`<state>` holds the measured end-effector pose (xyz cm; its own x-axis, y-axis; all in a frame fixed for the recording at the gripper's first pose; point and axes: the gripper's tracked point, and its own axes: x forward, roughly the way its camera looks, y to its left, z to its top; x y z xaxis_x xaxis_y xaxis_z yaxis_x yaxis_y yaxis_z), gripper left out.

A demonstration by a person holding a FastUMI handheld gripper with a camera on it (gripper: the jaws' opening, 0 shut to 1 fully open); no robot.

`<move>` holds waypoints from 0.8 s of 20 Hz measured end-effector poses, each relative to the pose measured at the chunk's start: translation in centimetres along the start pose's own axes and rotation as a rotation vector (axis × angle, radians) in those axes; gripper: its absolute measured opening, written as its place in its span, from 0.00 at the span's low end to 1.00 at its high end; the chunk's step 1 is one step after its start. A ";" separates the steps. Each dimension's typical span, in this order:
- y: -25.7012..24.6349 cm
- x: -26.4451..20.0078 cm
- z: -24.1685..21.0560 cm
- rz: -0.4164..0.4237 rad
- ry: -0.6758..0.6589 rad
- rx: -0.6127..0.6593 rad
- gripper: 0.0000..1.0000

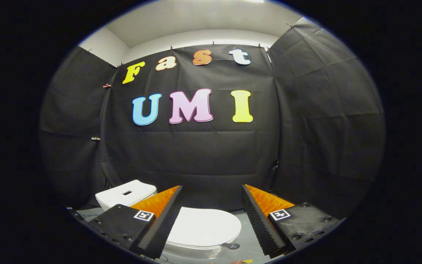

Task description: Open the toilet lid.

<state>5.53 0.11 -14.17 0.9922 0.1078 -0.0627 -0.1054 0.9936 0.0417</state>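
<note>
White lid (205,227) down flat on the toilet, gripper (211,220) held above it.
Fingers (159,223) spread wide, nothing between the ridged pads, no contact with the lid. Lid seen through the gap between the fingers, just ahead and below. Tank (126,194) sits beyond the left finger, against the black cloth wall (196,154). Small dark round tag (231,246) on the grey floor (249,238) at the lid's near edge.
</note>
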 end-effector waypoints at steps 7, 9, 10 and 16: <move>-4.1 2.9 -10.3 -0.007 0.146 0.035 0.99; -5.5 3.6 -12.9 -0.018 0.187 0.065 0.99; -6.3 3.9 -14.2 -0.023 0.210 0.084 0.99; -9.7 5.2 -22.3 -0.037 0.385 0.294 0.99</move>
<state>10.25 -8.21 -37.13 0.8924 0.1331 -0.4313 0.0076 0.9510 0.3092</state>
